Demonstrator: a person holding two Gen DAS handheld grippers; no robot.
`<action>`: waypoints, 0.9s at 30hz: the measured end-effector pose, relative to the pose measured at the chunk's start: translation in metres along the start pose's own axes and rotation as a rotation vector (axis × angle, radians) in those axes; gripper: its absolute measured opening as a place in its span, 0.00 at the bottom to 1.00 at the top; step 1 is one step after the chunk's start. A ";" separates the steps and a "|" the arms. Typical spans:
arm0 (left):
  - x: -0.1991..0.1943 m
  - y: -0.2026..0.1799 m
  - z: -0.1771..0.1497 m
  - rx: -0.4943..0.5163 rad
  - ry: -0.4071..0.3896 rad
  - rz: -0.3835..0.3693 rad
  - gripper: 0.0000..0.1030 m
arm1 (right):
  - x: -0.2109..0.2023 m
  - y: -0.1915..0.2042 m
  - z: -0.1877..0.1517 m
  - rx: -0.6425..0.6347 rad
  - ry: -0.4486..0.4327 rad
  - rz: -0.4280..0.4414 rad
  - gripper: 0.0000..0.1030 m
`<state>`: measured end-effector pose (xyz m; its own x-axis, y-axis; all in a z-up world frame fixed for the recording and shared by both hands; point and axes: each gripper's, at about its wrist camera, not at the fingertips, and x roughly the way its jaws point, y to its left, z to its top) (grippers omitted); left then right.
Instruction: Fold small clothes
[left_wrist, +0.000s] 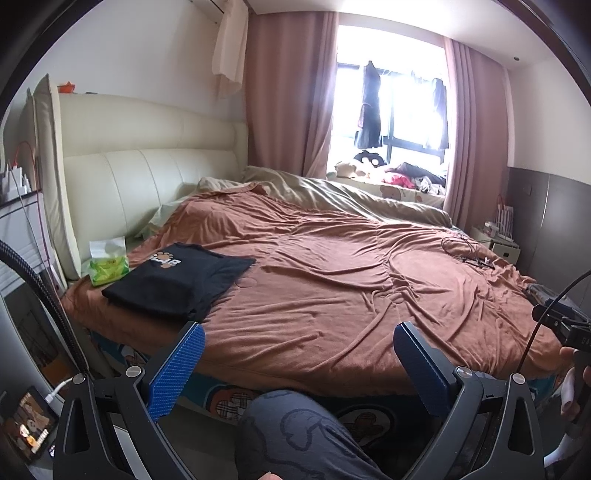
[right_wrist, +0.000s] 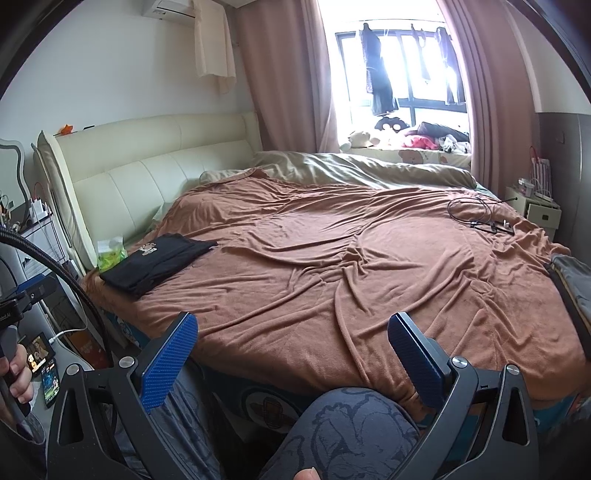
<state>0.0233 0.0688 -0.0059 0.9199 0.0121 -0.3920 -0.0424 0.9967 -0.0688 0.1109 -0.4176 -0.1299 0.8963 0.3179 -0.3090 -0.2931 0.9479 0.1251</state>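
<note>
A folded black garment (left_wrist: 177, 280) with a small bear print lies on the brown blanket (left_wrist: 332, 280) near the bed's left front corner; in the right wrist view the same garment (right_wrist: 155, 260) sits far left. At the bed's right edge lies a grey piece of clothing (right_wrist: 576, 284), only partly in view. My left gripper (left_wrist: 299, 363) is open and empty, held above the bed's front edge, right of the black garment. My right gripper (right_wrist: 291, 350) is open too, with nothing between its blue pads, in front of the blanket's middle.
A green tissue pack (left_wrist: 107, 264) stands beside the black garment by the cream headboard (left_wrist: 147, 177). A coiled cable (right_wrist: 476, 214) lies at the far right of the blanket. A person's knee (right_wrist: 354, 432) is below the grippers. A phone (right_wrist: 37, 350) and nightstand are at left.
</note>
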 end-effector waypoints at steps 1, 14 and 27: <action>0.000 0.000 0.000 0.000 0.001 0.000 1.00 | 0.000 0.000 0.000 -0.001 0.001 -0.001 1.00; 0.005 0.000 0.000 -0.005 0.008 0.004 1.00 | 0.008 -0.005 0.002 0.009 0.011 -0.006 1.00; 0.012 -0.001 0.003 -0.012 0.003 0.019 1.00 | 0.015 -0.009 0.004 0.027 0.018 -0.011 1.00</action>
<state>0.0357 0.0685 -0.0083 0.9177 0.0311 -0.3962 -0.0648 0.9953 -0.0720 0.1285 -0.4216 -0.1319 0.8933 0.3082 -0.3270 -0.2742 0.9504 0.1466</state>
